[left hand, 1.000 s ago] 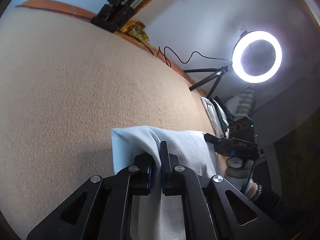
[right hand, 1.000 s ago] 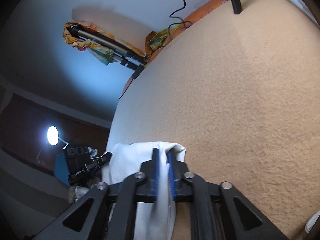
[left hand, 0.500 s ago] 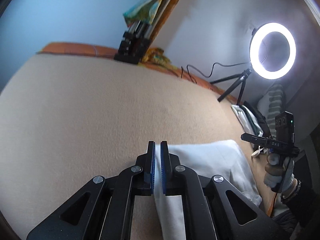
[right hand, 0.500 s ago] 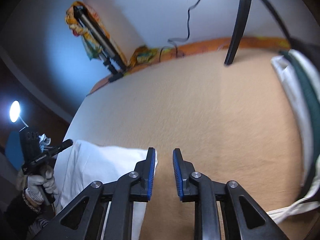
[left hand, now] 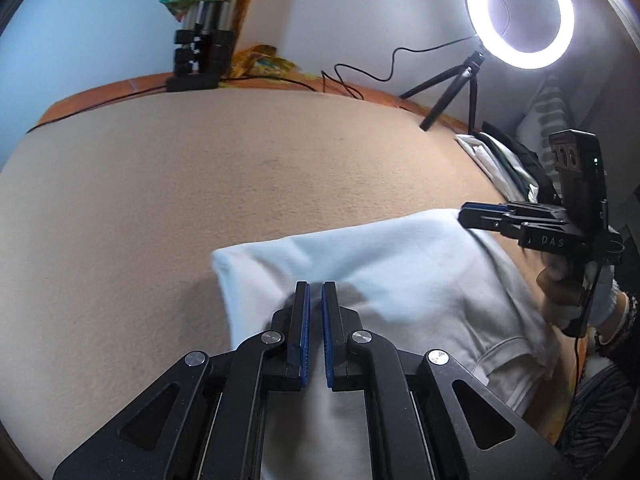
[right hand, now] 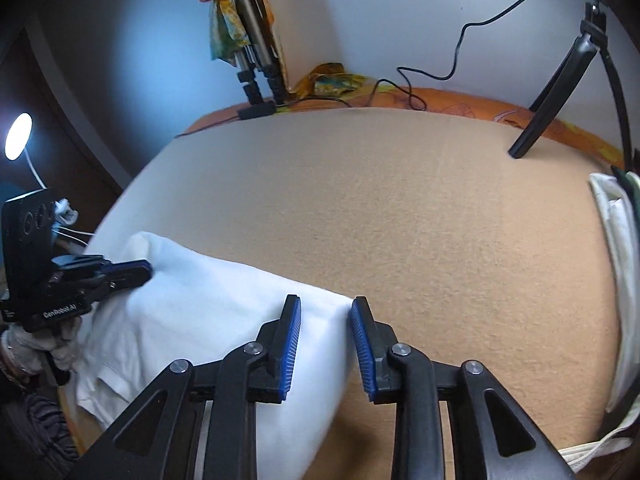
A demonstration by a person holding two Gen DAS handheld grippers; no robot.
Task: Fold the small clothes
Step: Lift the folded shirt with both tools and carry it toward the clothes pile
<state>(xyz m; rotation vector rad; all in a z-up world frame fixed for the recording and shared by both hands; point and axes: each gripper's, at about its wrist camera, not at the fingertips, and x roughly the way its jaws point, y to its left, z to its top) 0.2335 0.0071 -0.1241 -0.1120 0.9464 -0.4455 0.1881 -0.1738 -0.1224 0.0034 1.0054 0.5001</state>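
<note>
A white garment (left hand: 400, 280) lies folded over on the tan blanket (left hand: 200, 184). It also shows in the right wrist view (right hand: 208, 312). My left gripper (left hand: 315, 292) hovers over its left part, jaws slightly apart with nothing between them. My right gripper (right hand: 326, 312) is open and empty over the garment's right corner. The right gripper also shows in the left wrist view (left hand: 472, 214) at the garment's far right edge. The left gripper shows in the right wrist view (right hand: 140, 270) at the garment's left edge.
A lit ring light (left hand: 520, 12) on a small tripod stands at the back right. A stack of folded clothes (left hand: 500, 160) lies at the right edge, also in the right wrist view (right hand: 616, 240). A black tripod (left hand: 200, 56) and cables (right hand: 440, 76) are along the back wall.
Both grippers let go of the white garment and pulled back. The garment now lies flat on the blanket. The right jaws opened wide; the left opened slightly.
</note>
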